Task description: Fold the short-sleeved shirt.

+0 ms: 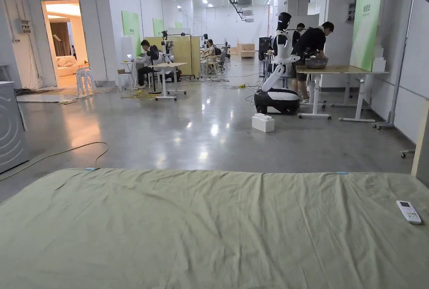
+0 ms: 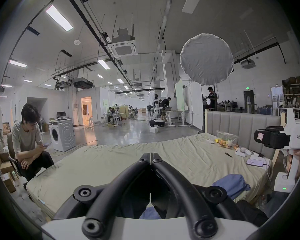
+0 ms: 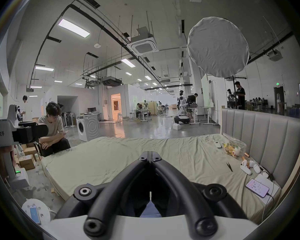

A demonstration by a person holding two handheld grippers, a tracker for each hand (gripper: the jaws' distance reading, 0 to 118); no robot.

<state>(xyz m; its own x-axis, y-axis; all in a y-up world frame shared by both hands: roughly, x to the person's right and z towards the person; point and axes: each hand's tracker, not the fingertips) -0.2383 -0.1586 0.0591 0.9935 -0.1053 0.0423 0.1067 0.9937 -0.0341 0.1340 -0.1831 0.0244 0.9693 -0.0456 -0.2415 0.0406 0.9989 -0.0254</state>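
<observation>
A blue shirt (image 2: 232,185) lies crumpled on the olive-green bed sheet (image 2: 102,167), near the bed's near right edge. In the left gripper view my left gripper (image 2: 151,157) is shut, its tips meeting over the sheet with nothing between them. A blue patch of cloth (image 2: 150,213) shows below the jaws. The right gripper's white housing (image 2: 298,138) is at that view's right edge. My right gripper (image 3: 150,155) is also shut with empty tips above the sheet (image 3: 102,162), blue cloth (image 3: 150,210) showing beneath it. The left gripper's grey housing (image 3: 5,134) is at the far left.
By the padded headboard (image 3: 260,139) lie a remote (image 1: 409,212), a snack bag (image 3: 234,147), white controllers (image 3: 246,167) and a phone (image 3: 257,187). A person (image 2: 28,139) sits off the bed's left corner beside a washing machine (image 2: 62,134). The sheet (image 1: 209,227) spreads wide ahead.
</observation>
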